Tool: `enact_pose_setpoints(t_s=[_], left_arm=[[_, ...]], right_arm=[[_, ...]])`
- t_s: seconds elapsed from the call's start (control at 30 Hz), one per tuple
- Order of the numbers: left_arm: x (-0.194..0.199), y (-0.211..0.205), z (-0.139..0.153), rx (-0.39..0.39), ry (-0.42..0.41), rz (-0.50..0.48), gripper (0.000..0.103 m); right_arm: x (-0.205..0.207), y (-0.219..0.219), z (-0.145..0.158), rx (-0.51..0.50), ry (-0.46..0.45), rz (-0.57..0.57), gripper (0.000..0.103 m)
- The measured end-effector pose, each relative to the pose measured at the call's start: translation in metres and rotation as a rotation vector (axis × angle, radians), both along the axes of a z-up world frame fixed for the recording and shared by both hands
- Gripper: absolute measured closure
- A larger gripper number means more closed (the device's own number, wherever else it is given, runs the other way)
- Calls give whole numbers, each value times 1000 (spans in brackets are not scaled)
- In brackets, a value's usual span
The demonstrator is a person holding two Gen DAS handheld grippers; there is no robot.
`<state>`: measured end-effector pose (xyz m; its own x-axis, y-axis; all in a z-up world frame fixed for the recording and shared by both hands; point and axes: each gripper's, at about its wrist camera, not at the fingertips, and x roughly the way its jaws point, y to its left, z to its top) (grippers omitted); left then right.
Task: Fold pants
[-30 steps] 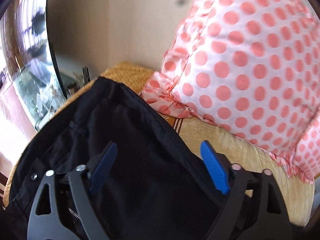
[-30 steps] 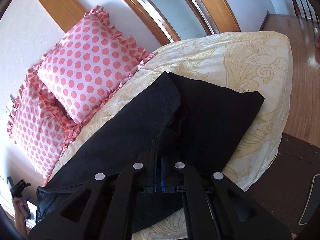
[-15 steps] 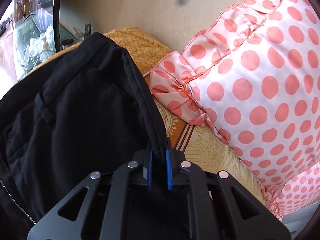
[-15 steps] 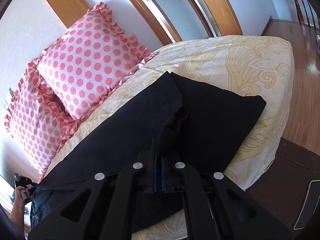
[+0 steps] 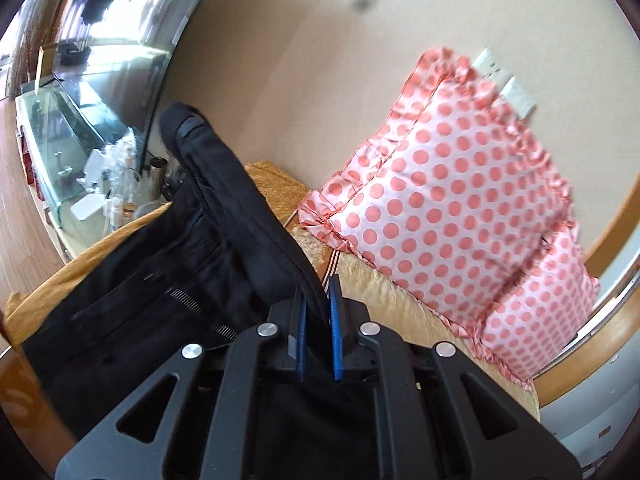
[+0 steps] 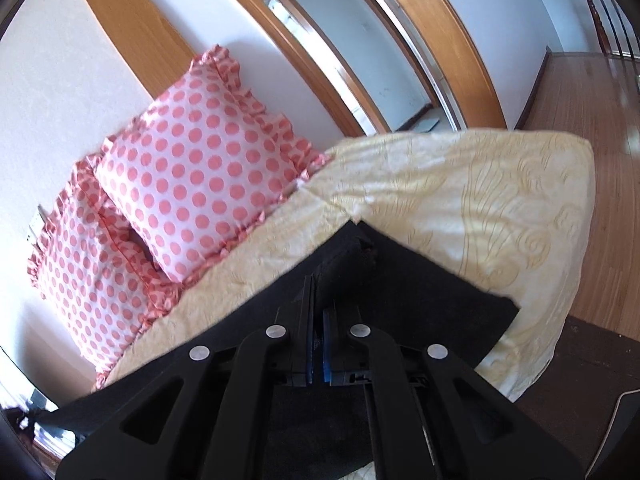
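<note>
While both tongs are clenching black pants (image 5: 224, 216) over the bed (image 6: 460, 184), the left tongs (image 5: 318, 312) are pinching the waistband, and the right tongs (image 6: 318, 320) a leg fold; only the left view is showing the zipper (image 5: 196, 308).

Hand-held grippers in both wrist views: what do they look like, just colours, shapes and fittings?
Both match. The left hand-held gripper and right hand-held gripper have matte black frames with triangular cut-outs, four round silver pivot bolts in an arc, and flat fingers faced with blue ribbed pads. No cables, labels or sleeves show in either view.
</note>
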<state>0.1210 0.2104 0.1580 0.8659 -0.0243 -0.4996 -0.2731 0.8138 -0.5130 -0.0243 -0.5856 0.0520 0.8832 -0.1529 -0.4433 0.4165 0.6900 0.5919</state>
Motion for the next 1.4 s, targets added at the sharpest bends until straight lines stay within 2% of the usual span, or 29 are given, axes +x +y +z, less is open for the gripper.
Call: enact_pose_setpoints(t_s=[0.1, 0.17, 0.23, 0.3, 0.37, 0.43, 0.5, 0.53, 0.57, 0.63, 0.73, 0.8, 0.87, 0.93, 1.03, 1.13, 1.23, 1.3, 1.4], left_arm=[[-50, 0, -27, 36, -6, 46, 94], [-76, 4, -59, 42, 36, 83, 94], [-92, 7, -96, -13, 99, 94, 95], [-102, 12, -121, -46, 128, 113, 96], [-108, 13, -134, -49, 125, 122, 94], [-115, 15, -140, -69, 98, 141, 87], [-119, 19, -137, -79, 74, 166, 71], [-119, 20, -135, -80, 65, 177, 59], [-119, 23, -133, -85, 58, 191, 54], [-115, 31, -130, -103, 55, 216, 52], [-109, 48, -132, -182, 61, 235, 52], [-106, 55, -136, -217, 62, 240, 56], [-102, 57, -135, -199, 73, 226, 86], [-104, 51, -130, -173, 67, 226, 89], [-119, 42, -127, -133, 50, 248, 92], [-131, 39, -136, -119, 55, 280, 95], [-129, 36, -142, -52, 82, 287, 95], [-127, 33, -138, -18, 84, 289, 94], [-129, 29, -131, 15, 75, 303, 83]], right_arm=[[-7, -5, -1, 0, 7, -15, 101], [-9, -7, -7, 14, 28, -15, 101], [-10, -7, -14, 31, 49, -18, 101], [-11, -7, -18, 35, 63, -25, 101], [-13, -7, -20, 40, 71, -28, 101], [-15, -7, -21, 42, 76, -30, 101], [-15, -8, -21, 42, 76, -29, 101], [-15, -8, -21, 41, 76, -29, 101], [-16, -8, -20, 41, 75, -29, 101], [-16, -8, -20, 41, 75, -30, 101], [-16, -9, -21, 43, 79, -31, 101], [-16, -11, -23, 51, 79, -32, 101], [-12, -13, -22, 60, 75, -28, 101], [-8, -17, -18, 74, 55, -26, 101], [-7, -19, -14, 69, 44, -31, 101], [-3, -19, -24, 47, 111, -33, 101], [-3, -23, -40, 96, 139, -33, 101], [-5, -22, -42, 90, 136, -35, 101], [-5, -19, -37, 52, 144, -28, 101]])
